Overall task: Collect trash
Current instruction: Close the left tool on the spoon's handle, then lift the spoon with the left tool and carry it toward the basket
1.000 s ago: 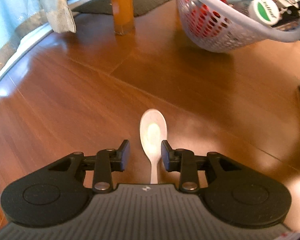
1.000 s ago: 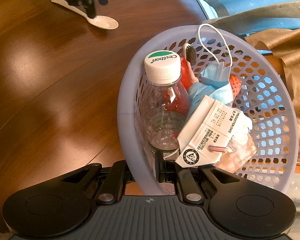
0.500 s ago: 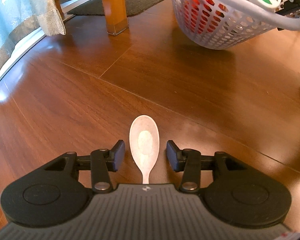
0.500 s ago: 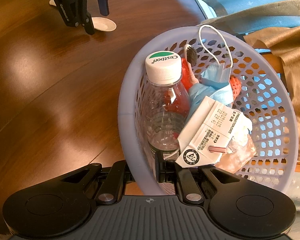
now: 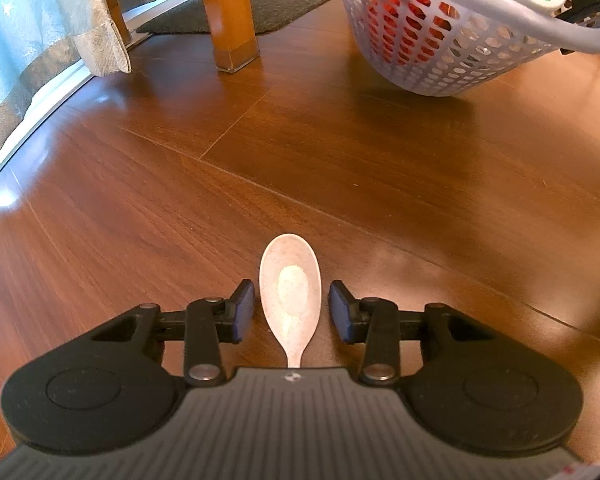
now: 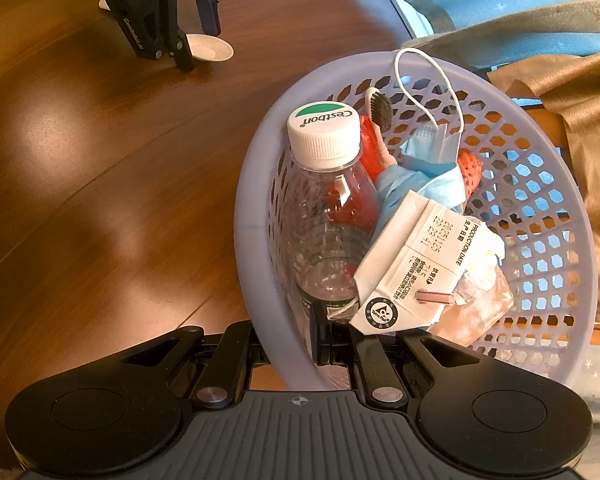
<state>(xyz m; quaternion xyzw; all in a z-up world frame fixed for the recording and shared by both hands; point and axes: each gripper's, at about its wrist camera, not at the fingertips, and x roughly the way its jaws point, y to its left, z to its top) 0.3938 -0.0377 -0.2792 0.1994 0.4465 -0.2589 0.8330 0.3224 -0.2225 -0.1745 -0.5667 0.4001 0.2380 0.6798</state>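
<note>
A white plastic spoon (image 5: 291, 300) lies on the brown wooden floor, bowl pointing away from me. My left gripper (image 5: 291, 309) is open and low over it, one finger on each side of the bowl without touching. From the right wrist view the same spoon (image 6: 212, 48) shows under the left gripper (image 6: 198, 46). My right gripper (image 6: 290, 344) is shut on the rim of a lilac perforated basket (image 6: 256, 216), held above the floor. The basket holds a clear bottle (image 6: 328, 216) with a white cap, a white carton (image 6: 416, 268), a blue face mask (image 6: 428, 160) and a toothbrush (image 6: 380, 112).
A wooden furniture leg (image 5: 228, 16) stands on the floor beyond the spoon, with a dark mat (image 5: 276, 4) behind it. A light blue curtain (image 5: 40, 20) hangs at the left. The basket (image 5: 452, 56) hovers at upper right. Tan cloth (image 6: 580, 120) lies right of the basket.
My left gripper has slid forward along the spoon, from its handle to its bowl, and its fingers have spread wider. The basket stays held by the right gripper.
</note>
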